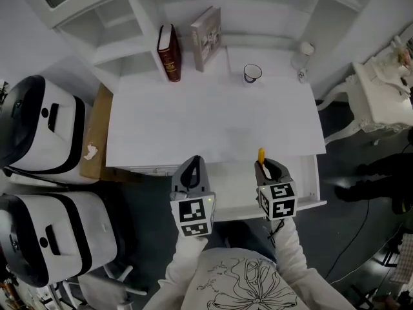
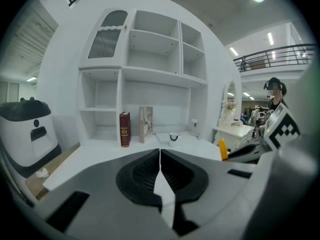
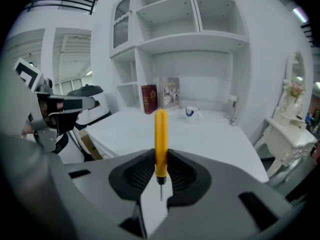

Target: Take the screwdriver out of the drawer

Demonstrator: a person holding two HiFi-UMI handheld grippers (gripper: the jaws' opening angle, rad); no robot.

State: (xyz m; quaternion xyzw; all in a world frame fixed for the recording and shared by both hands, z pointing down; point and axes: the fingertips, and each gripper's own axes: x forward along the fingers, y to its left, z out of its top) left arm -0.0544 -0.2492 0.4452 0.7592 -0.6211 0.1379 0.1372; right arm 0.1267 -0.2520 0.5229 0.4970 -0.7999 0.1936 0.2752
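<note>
Screwdriver (image 3: pixel 160 134) is clamped in the right claw (image 3: pixel 160 166), yellow handle standing up between the pads, thin metal tip pointing back toward the camera. It's out of the open drawer (image 1: pixel 314 187) and held over it, at the near edge of the white desk (image 1: pixel 213 121). Left claw (image 2: pixel 160 156) is just to the left, jaws pressed together, holding nothing. At the far side of the desk: red book (image 1: pixel 170 52), a second book (image 1: pixel 206 37) beside it, mug (image 1: pixel 252 73) further right.

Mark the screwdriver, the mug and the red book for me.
screwdriver (image 3: pixel 160 134), right gripper view, on its yellow handle.
mug (image 3: pixel 192 113), right gripper view, on its side.
red book (image 1: pixel 170 58), head view, on its spine.
</note>
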